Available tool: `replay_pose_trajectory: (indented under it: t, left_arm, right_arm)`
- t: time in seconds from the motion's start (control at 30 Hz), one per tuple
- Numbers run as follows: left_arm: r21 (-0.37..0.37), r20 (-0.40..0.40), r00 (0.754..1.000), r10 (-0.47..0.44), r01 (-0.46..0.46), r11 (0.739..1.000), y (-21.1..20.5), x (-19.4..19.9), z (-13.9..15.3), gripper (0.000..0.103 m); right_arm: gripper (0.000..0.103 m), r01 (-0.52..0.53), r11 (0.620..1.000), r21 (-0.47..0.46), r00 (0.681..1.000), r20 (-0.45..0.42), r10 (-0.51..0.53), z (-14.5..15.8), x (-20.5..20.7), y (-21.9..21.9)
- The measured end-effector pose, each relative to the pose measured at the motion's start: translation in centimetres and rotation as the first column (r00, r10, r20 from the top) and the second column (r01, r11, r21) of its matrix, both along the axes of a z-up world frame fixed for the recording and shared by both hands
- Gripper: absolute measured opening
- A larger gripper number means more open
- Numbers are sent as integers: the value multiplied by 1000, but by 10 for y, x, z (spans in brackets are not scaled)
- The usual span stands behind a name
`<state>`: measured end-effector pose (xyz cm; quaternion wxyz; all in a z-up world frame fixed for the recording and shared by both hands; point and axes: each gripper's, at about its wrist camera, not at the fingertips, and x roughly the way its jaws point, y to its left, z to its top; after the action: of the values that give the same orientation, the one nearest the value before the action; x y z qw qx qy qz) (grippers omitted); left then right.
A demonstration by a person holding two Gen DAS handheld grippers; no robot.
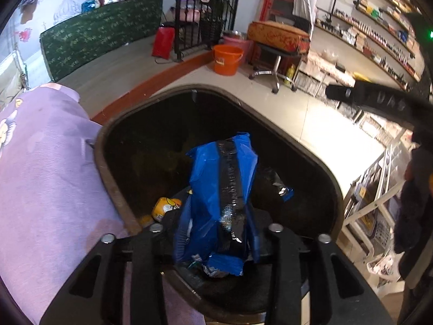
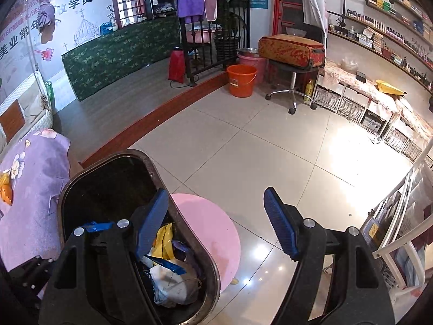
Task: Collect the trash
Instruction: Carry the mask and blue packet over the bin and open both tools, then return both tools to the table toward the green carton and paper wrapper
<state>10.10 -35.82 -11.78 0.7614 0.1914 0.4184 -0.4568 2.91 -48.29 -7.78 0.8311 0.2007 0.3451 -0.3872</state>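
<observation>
My left gripper [image 1: 216,241] is shut on a crumpled blue and black snack wrapper [image 1: 222,189] and holds it over the open mouth of a dark oval trash bin [image 1: 270,119]. Yellow trash [image 1: 163,207] lies inside the bin. In the right wrist view my right gripper [image 2: 216,224] is open and empty, its blue pads [image 2: 280,222] spread wide beside the same bin [image 2: 67,189]. The bin holds several wrappers and a white crumpled paper [image 2: 173,281]. The other gripper's black body [image 1: 379,100] shows at the upper right of the left wrist view.
A table with a purple floral cloth [image 2: 32,189] stands left of the bin, with orange peel [image 2: 5,189] on it. A pink round stool [image 2: 213,233] stands beside the bin. An orange bucket [image 2: 240,80], a swivel stool with a suitcase [image 2: 291,48] and shelves [image 2: 379,103] stand further off.
</observation>
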Motion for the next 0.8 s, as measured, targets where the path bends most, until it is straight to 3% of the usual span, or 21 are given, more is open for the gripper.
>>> replay_pose_trajectory:
  t: [0.03, 0.1, 0.2, 0.47, 0.8]
  left_arm:
    - [11, -3, 1000, -13, 13, 1000, -3, -1, -3, 48]
    - [26, -6, 999, -36, 36, 999, -8, -2, -5, 71]
    - [33, 2, 998, -61, 61, 998, -12, -7, -9, 80]
    - [-18, 13, 996, -85, 85, 996, -4, -19, 3, 84]
    - [-95, 58, 998, 24, -18, 995, 39, -12, 39, 88]
  right_arm:
    - [73, 2, 1000, 2, 1000, 2, -2, 0, 0, 0]
    - [73, 5, 1000, 2, 1000, 8, -5, 1, -1, -3]
    - [73, 13, 1000, 5, 1000, 18, -13, 2, -4, -1]
    - [73, 20, 1000, 5, 999, 39, -20, 6, -5, -6]
    - [73, -76, 997, 12, 994, 83, 74, 7, 17, 14]
